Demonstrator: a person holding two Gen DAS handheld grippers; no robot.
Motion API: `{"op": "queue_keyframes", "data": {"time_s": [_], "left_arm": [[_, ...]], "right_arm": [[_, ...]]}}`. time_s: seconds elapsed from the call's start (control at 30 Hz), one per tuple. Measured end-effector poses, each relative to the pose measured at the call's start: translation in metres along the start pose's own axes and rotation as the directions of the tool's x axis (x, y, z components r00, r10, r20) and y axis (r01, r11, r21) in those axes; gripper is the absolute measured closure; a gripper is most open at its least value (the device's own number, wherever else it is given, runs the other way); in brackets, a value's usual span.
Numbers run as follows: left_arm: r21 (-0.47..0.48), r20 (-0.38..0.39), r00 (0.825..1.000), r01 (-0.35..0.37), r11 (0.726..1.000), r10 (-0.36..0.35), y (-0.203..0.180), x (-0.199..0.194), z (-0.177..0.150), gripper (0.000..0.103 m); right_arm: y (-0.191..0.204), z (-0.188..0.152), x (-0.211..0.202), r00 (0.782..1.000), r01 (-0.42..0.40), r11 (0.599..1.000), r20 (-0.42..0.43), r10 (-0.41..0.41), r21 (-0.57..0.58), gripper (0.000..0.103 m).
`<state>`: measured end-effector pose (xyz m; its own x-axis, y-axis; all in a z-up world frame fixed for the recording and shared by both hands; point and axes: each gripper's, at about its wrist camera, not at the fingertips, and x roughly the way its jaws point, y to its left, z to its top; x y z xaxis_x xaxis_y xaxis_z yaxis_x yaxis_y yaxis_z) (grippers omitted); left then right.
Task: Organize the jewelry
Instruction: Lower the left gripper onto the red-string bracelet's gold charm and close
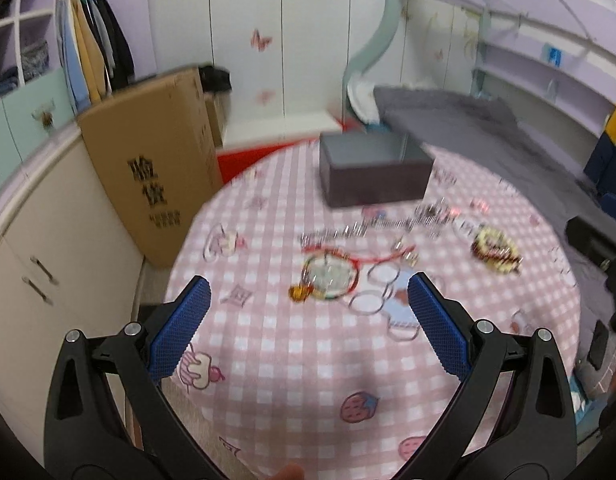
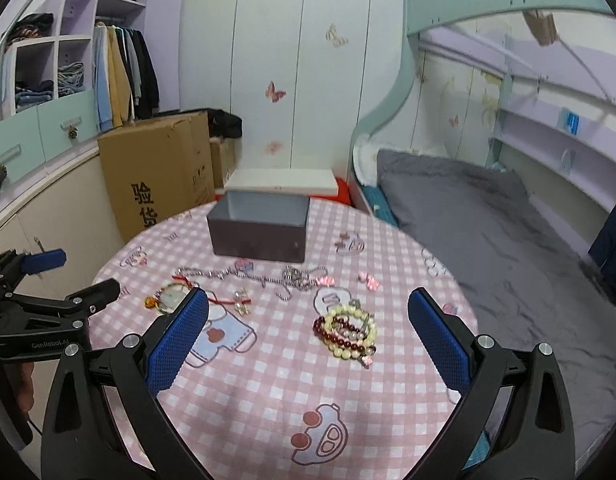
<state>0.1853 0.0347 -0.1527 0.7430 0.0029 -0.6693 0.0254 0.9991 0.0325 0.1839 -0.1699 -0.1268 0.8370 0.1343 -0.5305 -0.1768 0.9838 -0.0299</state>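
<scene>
Two hand-held grippers, left and right, are held wide apart with nothing gripped. Jewelry is spread loose on the worktop: beads, chain, red bracelet. Box is set open behind, probably for dropping pieces in.

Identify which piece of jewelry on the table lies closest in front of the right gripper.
The pile of beaded bracelets, pale yellow and dark red, lies nearest the right gripper, just ahead between its open fingers. The silver chain and red-cord bracelet lie farther off.
</scene>
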Motion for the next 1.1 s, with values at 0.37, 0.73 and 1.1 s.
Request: {"op": "queue_keyframes", "data": {"time_s": [0.37, 0.73, 1.1], "left_arm": [[-0.01, -0.148, 0.987, 0.055, 0.998, -0.056, 0.007, 0.064, -0.01, 0.006], [-0.107, -0.172, 0.982, 0.065, 0.992, -0.083, 0.034, 0.093, -0.003, 0.01], [-0.038, -0.246, 0.969, 0.024, 0.999, -0.033, 0.028, 0.116, -0.008, 0.034]], "right_arm": [[-0.02, -0.025, 0.056, 0.99, -0.027, 0.998, -0.138, 0.034, 0.057, 0.007], [-0.032, -0.03, 0.084, 0.983, -0.04, 0.996, -0.176, 0.054, 0.082, 0.007], [-0.027, -0.032, 0.096, 0.979, -0.058, 0.996, -0.193, 0.071, 0.07, 0.007]]}}
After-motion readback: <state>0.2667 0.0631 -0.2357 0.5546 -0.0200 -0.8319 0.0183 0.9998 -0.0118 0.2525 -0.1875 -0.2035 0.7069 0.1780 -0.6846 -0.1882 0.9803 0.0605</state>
